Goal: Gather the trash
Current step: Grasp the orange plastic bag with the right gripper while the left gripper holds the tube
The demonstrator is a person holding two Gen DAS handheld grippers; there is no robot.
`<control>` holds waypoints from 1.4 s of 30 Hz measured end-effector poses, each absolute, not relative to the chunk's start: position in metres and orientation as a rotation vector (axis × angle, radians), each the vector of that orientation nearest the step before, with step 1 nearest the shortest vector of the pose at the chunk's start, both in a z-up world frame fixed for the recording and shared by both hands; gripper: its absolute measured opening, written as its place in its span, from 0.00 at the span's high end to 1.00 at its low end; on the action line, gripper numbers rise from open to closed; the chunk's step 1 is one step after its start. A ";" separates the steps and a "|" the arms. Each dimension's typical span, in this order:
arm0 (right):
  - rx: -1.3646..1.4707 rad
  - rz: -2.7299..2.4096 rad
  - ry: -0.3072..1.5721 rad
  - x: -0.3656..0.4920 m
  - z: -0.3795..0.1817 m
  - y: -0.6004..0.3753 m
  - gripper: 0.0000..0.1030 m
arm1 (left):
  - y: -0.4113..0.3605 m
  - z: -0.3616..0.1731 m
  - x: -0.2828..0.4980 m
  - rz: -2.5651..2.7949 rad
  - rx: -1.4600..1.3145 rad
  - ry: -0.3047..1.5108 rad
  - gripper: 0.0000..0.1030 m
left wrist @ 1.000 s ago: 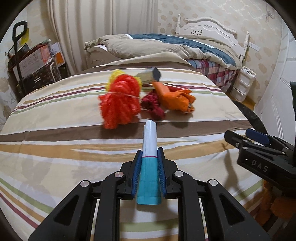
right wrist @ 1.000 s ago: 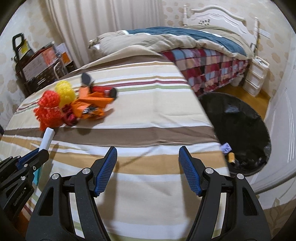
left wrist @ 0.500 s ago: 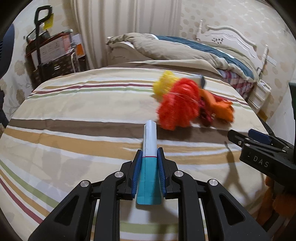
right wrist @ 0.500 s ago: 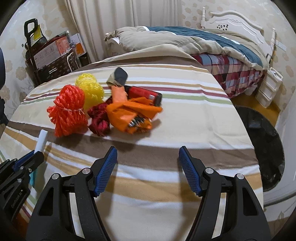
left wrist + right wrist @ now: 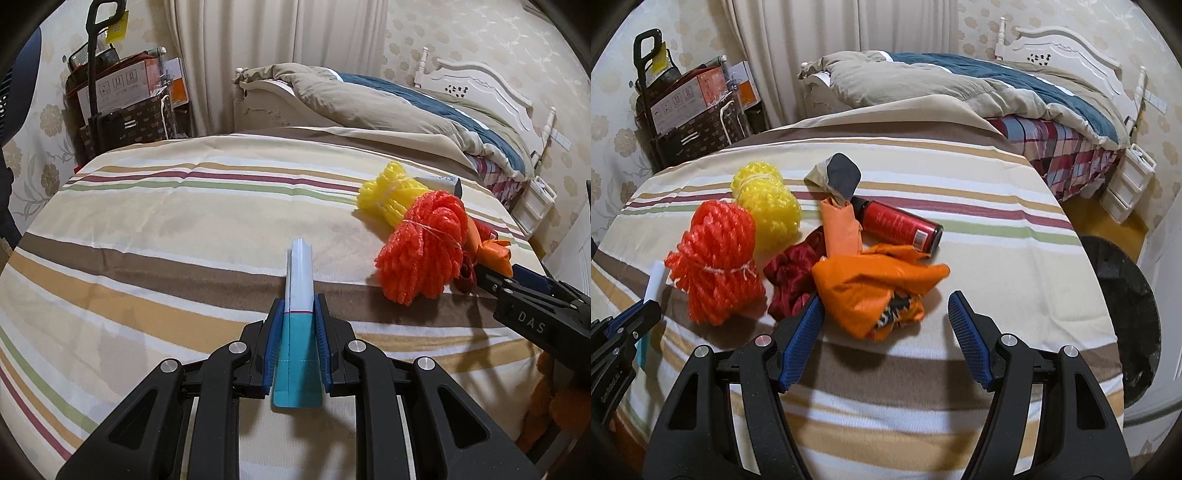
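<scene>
My left gripper (image 5: 298, 308) is shut on a white and teal carton (image 5: 300, 295), held above the striped cloth. My right gripper (image 5: 886, 306) is open, its jaws on either side of a crumpled orange wrapper (image 5: 875, 284). Around the wrapper lie a red net bundle (image 5: 716, 254), a yellow net bundle (image 5: 768, 199), a dark red crumpled piece (image 5: 792, 275), a red can (image 5: 897, 225) on its side and a grey wrapper (image 5: 834, 177). The left wrist view shows the red net bundle (image 5: 424, 243) and yellow net bundle (image 5: 391, 192) at right, with my right gripper (image 5: 517, 288) beside them.
The striped cloth (image 5: 960, 206) covers the table. A black trash bag (image 5: 1123, 317) stands open on the floor at right. A bed (image 5: 997, 96) lies behind, a white drawer unit (image 5: 1130, 184) beside it, and a trolley with boxes (image 5: 690, 110) at back left.
The right gripper has swung left and come down close over the orange wrapper, still open. The left gripper has turned left, still holding the carton.
</scene>
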State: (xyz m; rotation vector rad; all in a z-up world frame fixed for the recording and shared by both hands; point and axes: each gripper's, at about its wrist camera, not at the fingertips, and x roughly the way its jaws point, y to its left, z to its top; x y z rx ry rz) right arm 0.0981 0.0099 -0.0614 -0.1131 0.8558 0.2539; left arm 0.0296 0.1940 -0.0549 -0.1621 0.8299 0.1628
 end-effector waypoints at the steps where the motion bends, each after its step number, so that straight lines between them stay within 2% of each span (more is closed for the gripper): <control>1: -0.115 0.253 0.854 0.100 -0.061 0.011 0.34 | 0.194 -0.055 0.030 0.162 -0.164 0.830 0.81; 2: -0.116 0.253 0.853 0.100 -0.061 0.011 0.35 | 0.195 -0.055 0.030 0.162 -0.166 0.830 0.81; 6: -0.119 0.265 0.854 0.100 -0.061 0.014 0.50 | 0.195 -0.055 0.030 0.160 -0.167 0.830 0.81; 7: -0.119 0.268 0.853 0.100 -0.061 0.013 0.51 | 0.195 -0.055 0.031 0.160 -0.167 0.829 0.81; 20: -0.076 0.269 0.843 0.074 -0.058 -0.013 0.51 | 0.180 -0.054 0.022 0.128 -0.163 0.829 0.81; 42: 0.057 0.141 0.813 0.034 -0.056 -0.108 0.51 | 0.087 -0.052 0.011 -0.040 -0.059 0.830 0.81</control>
